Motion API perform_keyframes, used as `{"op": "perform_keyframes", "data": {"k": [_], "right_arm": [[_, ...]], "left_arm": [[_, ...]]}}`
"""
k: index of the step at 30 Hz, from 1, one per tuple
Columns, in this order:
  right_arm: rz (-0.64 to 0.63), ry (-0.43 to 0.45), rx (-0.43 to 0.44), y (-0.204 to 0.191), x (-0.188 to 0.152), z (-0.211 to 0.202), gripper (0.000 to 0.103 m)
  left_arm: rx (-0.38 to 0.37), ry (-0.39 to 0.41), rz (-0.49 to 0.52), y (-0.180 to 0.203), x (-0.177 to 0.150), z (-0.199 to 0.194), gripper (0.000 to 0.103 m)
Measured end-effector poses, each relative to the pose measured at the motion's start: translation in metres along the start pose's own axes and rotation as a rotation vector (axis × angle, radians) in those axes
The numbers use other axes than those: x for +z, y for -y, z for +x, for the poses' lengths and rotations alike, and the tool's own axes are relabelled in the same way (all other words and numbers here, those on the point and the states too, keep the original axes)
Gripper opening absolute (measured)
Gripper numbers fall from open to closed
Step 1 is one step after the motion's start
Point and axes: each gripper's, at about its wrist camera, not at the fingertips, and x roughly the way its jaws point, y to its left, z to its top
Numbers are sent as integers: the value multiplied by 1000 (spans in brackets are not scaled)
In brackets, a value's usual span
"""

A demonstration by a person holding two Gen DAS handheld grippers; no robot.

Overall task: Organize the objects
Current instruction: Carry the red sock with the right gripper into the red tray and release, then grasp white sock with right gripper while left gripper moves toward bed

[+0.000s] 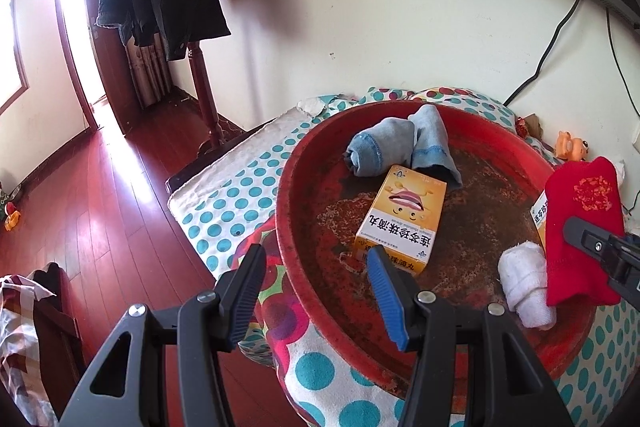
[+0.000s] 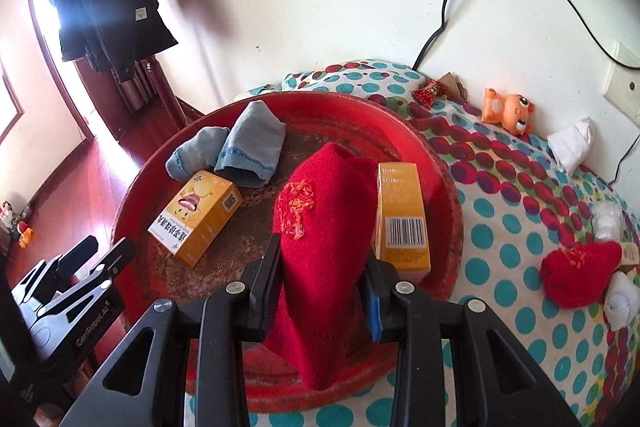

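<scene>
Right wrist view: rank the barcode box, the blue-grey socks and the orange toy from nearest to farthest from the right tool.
1. Barcode box, just right of the right tool, in the basin.
2. Blue-grey socks, basin's far left.
3. Orange toy, by the wall, far right.

Cream wall (image 1: 360, 7), red wooden floor (image 1: 100, 195), sunlit doorway (image 1: 72, 27).

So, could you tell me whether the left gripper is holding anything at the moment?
No, the left gripper stands open with nothing between its fingers, hovering over the near rim of the red basin.
</scene>
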Motion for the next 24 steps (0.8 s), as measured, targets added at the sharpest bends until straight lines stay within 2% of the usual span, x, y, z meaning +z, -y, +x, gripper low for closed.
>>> {"op": "perform_keyframes", "data": {"k": [5, 16, 24], "right_arm": [[-9, -7, -15, -3, 6, 9, 33], [-37, 33, -25, -8, 10, -5, 50], [-20, 60, -16, -2, 5, -27, 51]], "left_arm": [[-11, -4, -4, 0, 0, 0, 54], [-27, -2, 5, 3, 0, 0, 54], [-33, 5, 34, 9, -1, -1, 54]]}}
